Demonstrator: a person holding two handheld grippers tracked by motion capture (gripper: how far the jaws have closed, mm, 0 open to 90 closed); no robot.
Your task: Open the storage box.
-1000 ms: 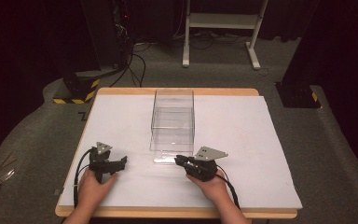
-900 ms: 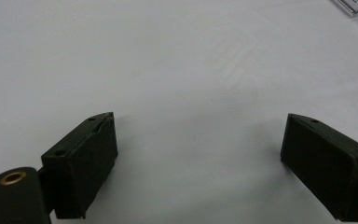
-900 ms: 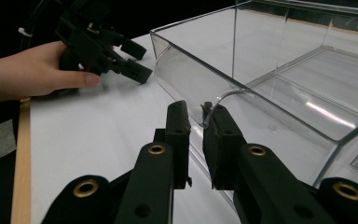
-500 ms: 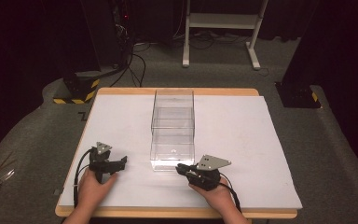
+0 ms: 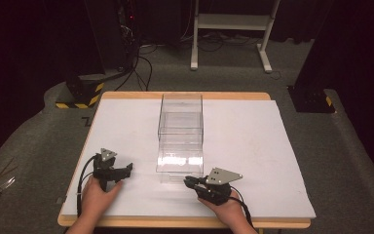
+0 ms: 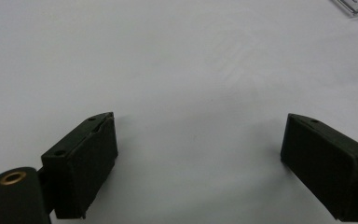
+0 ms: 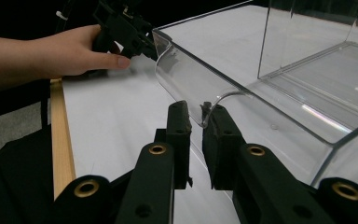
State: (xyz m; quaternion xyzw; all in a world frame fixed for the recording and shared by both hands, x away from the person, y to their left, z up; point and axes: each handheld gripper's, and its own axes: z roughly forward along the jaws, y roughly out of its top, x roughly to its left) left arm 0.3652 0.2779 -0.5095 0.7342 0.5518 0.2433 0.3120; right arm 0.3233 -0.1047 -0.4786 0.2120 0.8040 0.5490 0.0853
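- So there's a clear plastic bin [image 5: 180,134] sitting in the middle of the white table [image 5: 253,146], long side running near to far, with its open scooped front facing the person's edge.
- The right gripper [image 5: 191,181] is sitting just at the bin's near right corner. In the right gripper view its jaws are standing narrow, with the curled front lip [image 7: 200,88] of the bin running between them. Looks like they're pinching it, but I honestly can't tell if both pads are touching the plastic.
- The left gripper [image 5: 125,168] is resting on the table, near and to the left of the bin, well apart from it. Its jaws are spread wide with nothing but bare table between them.
- Handling guess: the bin is probably light and stiff, thin-walled, and slick. Hard acrylic like that could crack or slip out if squeezed by one edge. The rolled front lip seems the sanest spot to grab, since it's thicker than the walls.
- Hard to make out: being see-through, the bin's inner dividers and far wall are blurring together in the high view, and reflections are hiding the floor of it. Can't tell whether anything's inside.
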